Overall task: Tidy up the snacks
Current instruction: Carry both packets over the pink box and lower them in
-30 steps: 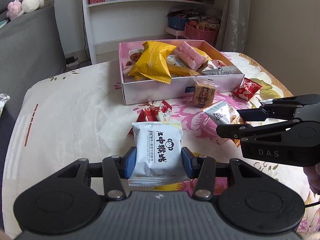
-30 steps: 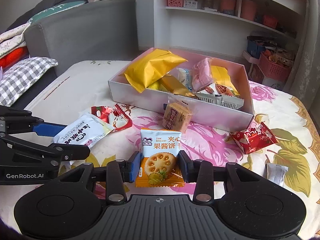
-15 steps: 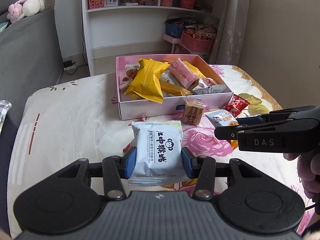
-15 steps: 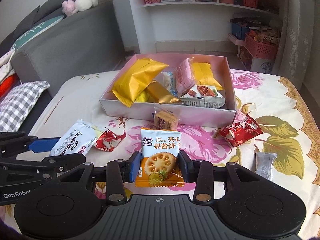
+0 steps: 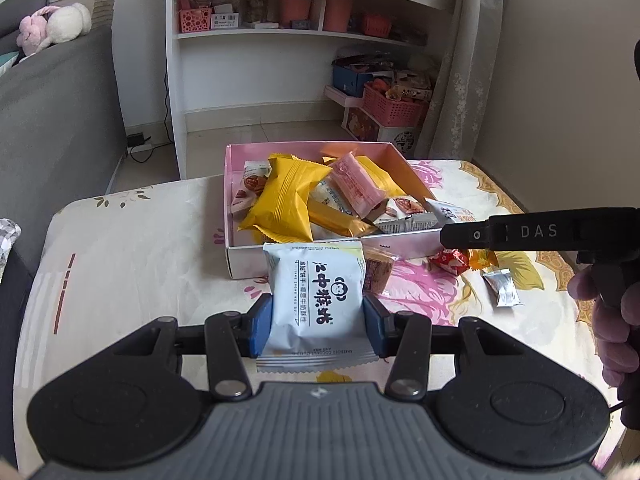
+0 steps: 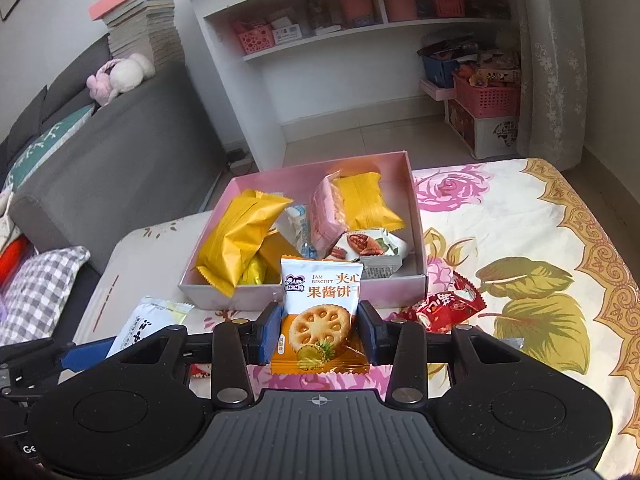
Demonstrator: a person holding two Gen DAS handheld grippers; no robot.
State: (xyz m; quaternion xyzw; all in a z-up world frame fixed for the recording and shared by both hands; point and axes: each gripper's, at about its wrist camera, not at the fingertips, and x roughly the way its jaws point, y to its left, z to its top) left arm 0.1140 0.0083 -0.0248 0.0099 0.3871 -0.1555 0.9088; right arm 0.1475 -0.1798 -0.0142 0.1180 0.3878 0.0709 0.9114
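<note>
The left tongs (image 5: 318,322) are closed on a white packet (image 5: 318,300), their blue pads pressing its two sides, and it stands upright between them, lifted clear of the table (image 5: 120,264). The right tongs (image 6: 320,332) are likewise clamped on a jam biscuit packet (image 6: 320,316), orange at the bottom and white at the top, held upright above the flowered cloth. In the left view the right tongs reach in from the right edge as a dark bar, with a hand (image 5: 616,320) wrapped around the handle below it. Just beyond both packets sits the pink box (image 6: 416,216), open at the top and holding a big yellow bag (image 6: 236,240), a second yellow bag (image 6: 366,202), a pink pack (image 6: 326,216), a gold bar (image 5: 340,220) and a nut packet (image 6: 366,246) near its front wall. On the cloth outside the box, close to its front right corner, lie a red packet (image 6: 450,308) and, further right, a small silver sachet (image 5: 502,288); a brown cake square (image 5: 378,274) leans by the front wall. Behind the table stand a white shelf (image 5: 280,36) and a grey sofa (image 6: 132,148) with a plush toy (image 6: 118,76) on its back.
</note>
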